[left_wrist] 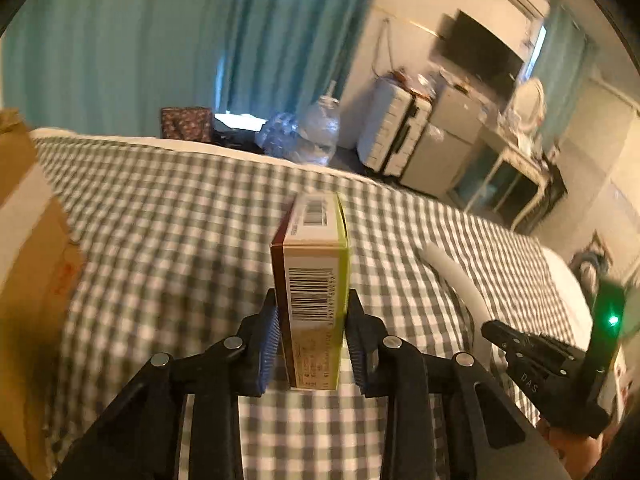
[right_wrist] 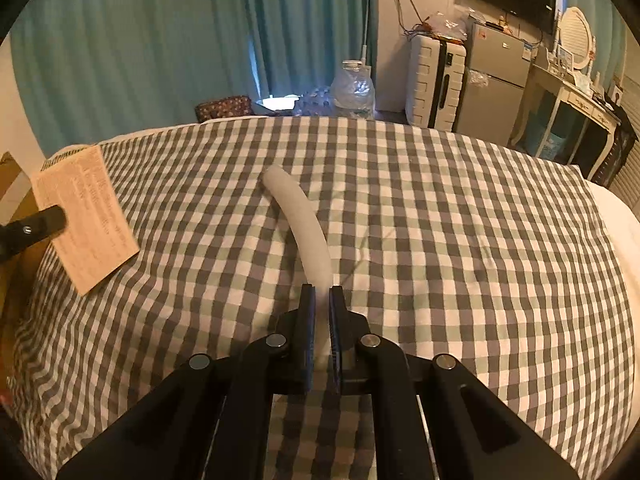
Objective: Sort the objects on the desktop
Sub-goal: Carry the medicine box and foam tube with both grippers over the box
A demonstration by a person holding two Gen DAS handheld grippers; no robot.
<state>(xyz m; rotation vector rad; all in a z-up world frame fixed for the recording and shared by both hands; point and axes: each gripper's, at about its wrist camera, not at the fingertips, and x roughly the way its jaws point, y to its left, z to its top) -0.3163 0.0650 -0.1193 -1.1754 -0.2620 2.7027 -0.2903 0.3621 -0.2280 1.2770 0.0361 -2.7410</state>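
A small carton with barcodes stands on edge between the blue pads of my left gripper, which is shut on its two broad sides and holds it above the checked cloth. In the right wrist view the same carton hangs at the far left with one black finger across it. My right gripper is shut on the near end of a curved white foam tube that lies on the cloth. From the left wrist view, the tube and the right gripper appear at the right.
A brown cardboard box stands at the cloth's left edge. Beyond the far edge are water bottles, a white suitcase, a small grey fridge and teal curtains. A white dresser stands at the right.
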